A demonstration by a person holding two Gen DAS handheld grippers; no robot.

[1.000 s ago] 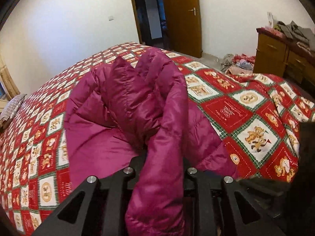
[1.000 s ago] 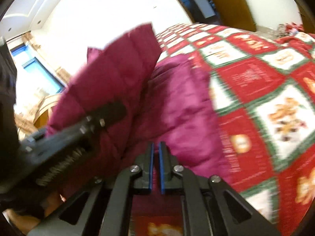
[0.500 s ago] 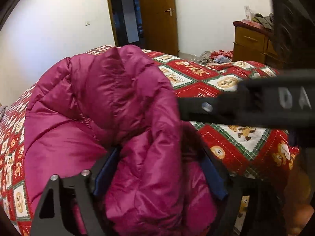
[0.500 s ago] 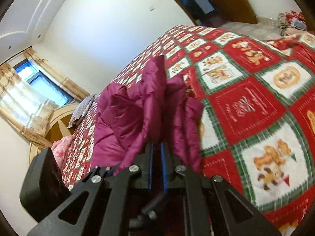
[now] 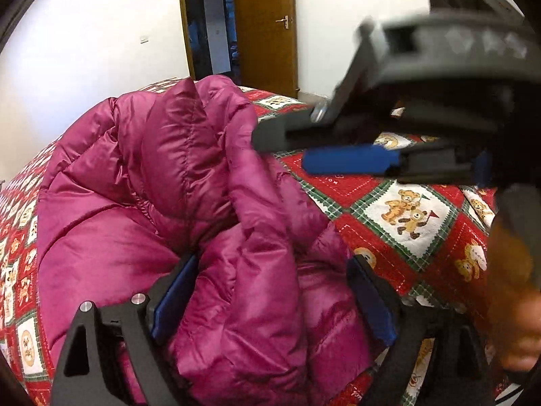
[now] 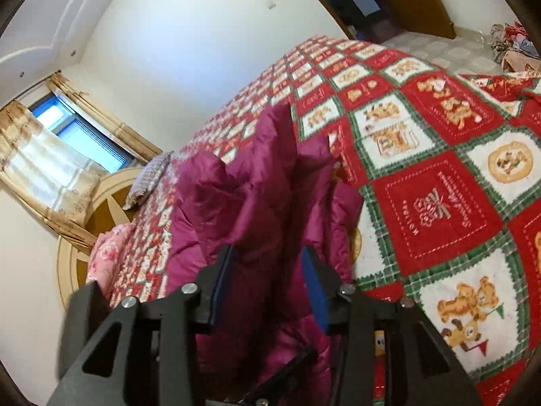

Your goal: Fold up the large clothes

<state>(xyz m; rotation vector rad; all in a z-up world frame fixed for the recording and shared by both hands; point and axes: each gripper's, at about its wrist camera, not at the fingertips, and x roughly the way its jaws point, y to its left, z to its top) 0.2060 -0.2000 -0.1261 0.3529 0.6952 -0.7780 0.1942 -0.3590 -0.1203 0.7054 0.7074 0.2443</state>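
A magenta puffer jacket [image 5: 162, 176] lies bunched on the bed's red, green and white bear-patterned blanket [image 5: 409, 209]. My left gripper [image 5: 270, 287] is open, its blue-padded jaws spread wide around a thick fold of the jacket. My right gripper [image 6: 270, 280] is open too, its jaws apart with jacket fabric [image 6: 257, 182] between them. The right gripper also shows from the side in the left wrist view [image 5: 348, 155], just above and to the right of the jacket.
A wooden door [image 5: 267, 27] and a dark doorway stand behind the bed. A window with curtains [image 6: 50, 149], a round wooden headboard [image 6: 101, 216], a striped pillow [image 6: 148, 179] and a pink quilt [image 6: 108, 253] are at the bed's head. Clothes lie on the floor [image 6: 510, 47].
Both grippers have opened: the left let go of its tight hold on the jacket fold, and the right went from shut to jaws apart. The right gripper moved in over the jacket.
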